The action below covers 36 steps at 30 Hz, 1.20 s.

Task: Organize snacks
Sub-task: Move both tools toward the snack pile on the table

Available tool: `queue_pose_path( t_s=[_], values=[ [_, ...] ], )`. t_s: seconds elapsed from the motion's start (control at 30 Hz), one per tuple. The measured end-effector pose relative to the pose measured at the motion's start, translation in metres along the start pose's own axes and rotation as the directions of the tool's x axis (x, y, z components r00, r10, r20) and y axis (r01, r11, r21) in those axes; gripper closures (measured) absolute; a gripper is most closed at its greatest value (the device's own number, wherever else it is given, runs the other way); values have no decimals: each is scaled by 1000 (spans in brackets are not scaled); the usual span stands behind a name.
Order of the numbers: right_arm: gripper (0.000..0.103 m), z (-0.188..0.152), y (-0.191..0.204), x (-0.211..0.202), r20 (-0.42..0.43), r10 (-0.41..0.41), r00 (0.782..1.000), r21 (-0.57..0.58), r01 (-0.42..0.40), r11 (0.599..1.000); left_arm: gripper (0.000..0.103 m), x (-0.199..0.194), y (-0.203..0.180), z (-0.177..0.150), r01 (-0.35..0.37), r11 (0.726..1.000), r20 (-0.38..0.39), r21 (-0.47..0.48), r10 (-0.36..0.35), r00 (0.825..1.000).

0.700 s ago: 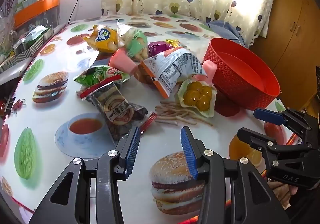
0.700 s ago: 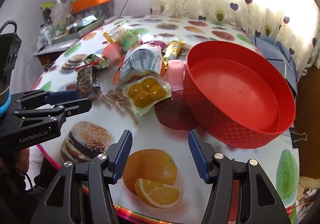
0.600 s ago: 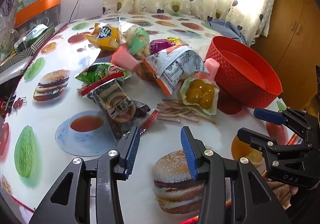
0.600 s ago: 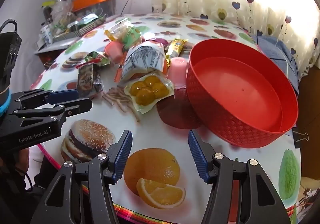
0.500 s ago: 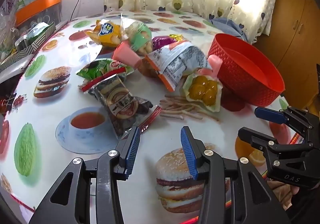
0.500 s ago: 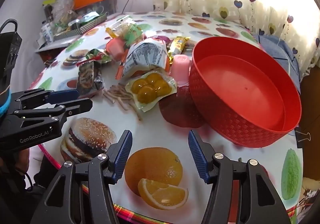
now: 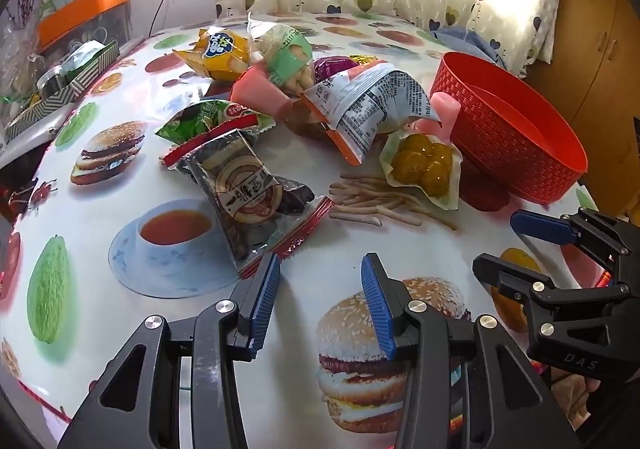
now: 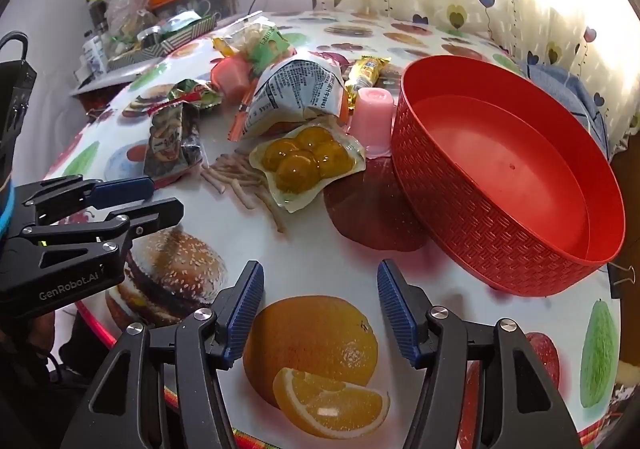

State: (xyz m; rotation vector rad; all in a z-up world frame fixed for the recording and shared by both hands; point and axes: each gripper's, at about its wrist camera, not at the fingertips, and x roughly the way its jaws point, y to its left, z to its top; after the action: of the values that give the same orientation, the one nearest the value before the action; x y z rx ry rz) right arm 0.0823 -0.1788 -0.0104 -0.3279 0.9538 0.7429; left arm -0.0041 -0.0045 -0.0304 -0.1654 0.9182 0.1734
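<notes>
1. The surface (image 7: 120, 337), a round one with printed food pictures, carries a red basket (image 8: 516, 185) on the right, empty, and a heap of snack packets left of it.
2. The dark packet (image 7: 244, 193) is the nearest snack; it lies just beyond the left gripper (image 7: 316, 301), long axis running near-to-far, angled left.
3. The left gripper's jaws are spread, holding nothing.
4. The right gripper (image 8: 320, 309) hovers nearer the basket, jaws wide and empty.
</notes>
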Motion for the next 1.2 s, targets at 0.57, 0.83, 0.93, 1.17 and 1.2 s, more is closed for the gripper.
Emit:
queue_pose_path(
  t_s=[0.57, 0.83, 0.93, 1.17, 1.2],
  values=[
    [34, -1, 3, -3, 33, -11, 999, -11, 11, 1000, 31, -7, -14, -13, -24, 998, 141, 52, 16, 990],
    [33, -3, 4, -3, 31, -11, 999, -15, 11, 1000, 30, -5, 10, -17, -117, 992, 171, -50, 124, 977],
    [32, -1, 6, -2, 35, -11, 999, -18, 12, 1000, 24, -2, 24, -17, -143, 985, 194, -94, 159, 968],
    [31, 1, 7, 0, 38, -8, 999, -23, 9, 1000, 23, -1, 28, -24, -131, 988, 243, -78, 147, 959],
    [30, 1, 7, 0, 39, -7, 999, -22, 8, 1000, 23, -1, 27, -26, -129, 989, 258, -77, 145, 955]
  ],
)
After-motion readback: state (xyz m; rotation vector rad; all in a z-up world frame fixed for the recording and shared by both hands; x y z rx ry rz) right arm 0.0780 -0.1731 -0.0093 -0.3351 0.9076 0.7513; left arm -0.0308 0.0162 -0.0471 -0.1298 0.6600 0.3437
